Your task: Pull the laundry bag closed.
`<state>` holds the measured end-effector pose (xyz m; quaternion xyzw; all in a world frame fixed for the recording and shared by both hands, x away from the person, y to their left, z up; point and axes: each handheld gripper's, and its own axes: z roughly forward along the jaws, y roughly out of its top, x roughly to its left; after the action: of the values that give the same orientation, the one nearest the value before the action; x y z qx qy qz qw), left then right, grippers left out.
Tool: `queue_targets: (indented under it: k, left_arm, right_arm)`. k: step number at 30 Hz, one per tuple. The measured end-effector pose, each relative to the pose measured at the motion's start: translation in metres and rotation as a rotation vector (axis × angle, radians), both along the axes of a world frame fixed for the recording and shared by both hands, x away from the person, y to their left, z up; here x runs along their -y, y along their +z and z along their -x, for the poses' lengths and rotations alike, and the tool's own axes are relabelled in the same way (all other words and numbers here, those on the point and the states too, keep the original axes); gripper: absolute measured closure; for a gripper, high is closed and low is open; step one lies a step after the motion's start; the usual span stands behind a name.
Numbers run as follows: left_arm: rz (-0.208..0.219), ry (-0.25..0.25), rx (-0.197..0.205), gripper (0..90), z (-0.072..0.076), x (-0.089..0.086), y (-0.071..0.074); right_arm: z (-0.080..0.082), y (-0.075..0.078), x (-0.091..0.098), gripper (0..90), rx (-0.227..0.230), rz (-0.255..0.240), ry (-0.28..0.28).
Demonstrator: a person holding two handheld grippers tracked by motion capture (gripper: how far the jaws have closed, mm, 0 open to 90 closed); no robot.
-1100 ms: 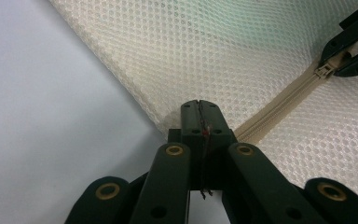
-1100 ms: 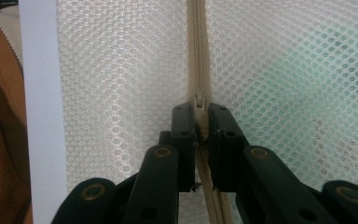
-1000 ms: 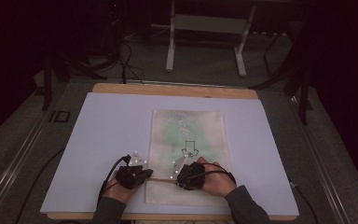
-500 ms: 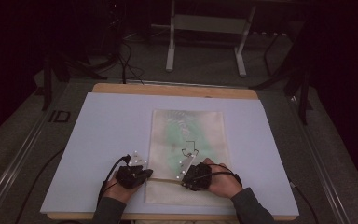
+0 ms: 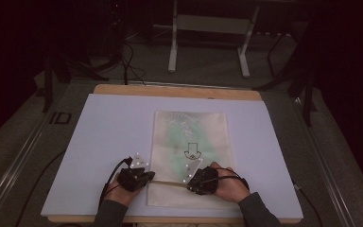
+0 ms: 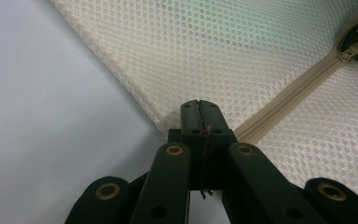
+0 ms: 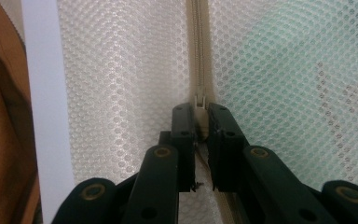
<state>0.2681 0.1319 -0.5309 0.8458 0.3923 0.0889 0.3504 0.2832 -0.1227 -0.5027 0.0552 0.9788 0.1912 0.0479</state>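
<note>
Left gripper (image 6: pixel 199 108) clamps the mesh bag (image 5: pixel 191 137) at its edge, right gripper (image 7: pixel 200 114) pinches the zipper pull (image 7: pixel 199 100), and most of the zipper (image 6: pixel 284 105) looks left to travel.

Dim room, dark at the edges. Grey carpet floor (image 5: pixel 208 71) all around the table. Wooden table (image 5: pixel 175 91) topped with a pale lavender-white board (image 5: pixel 108 137), wood edge showing along far and near sides. Beyond it, a white metal frame stand (image 5: pixel 208 42) with two legs on the floor. Black cables (image 5: pixel 127 61) trail across the carpet at far left. Dark stand legs (image 5: pixel 307 94) at right. Metal rail (image 5: pixel 14 161) runs along the floor at left.
</note>
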Motion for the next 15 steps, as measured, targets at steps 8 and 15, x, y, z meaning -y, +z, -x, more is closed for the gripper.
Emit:
queue_targets:
  k: [8,15]
  left_arm:
    - [0.003,0.002,0.0,89.4,0.0,-0.0001,-0.0002]
    - [0.001,0.002,0.001,89.4,0.0001,0.0001,0.0]
  right_arm:
    - [0.0022,0.0004,0.0008,82.3,0.009,-0.008,-0.007]
    - [0.0049,-0.0003,0.0057,82.3,0.019,-0.023,-0.019]
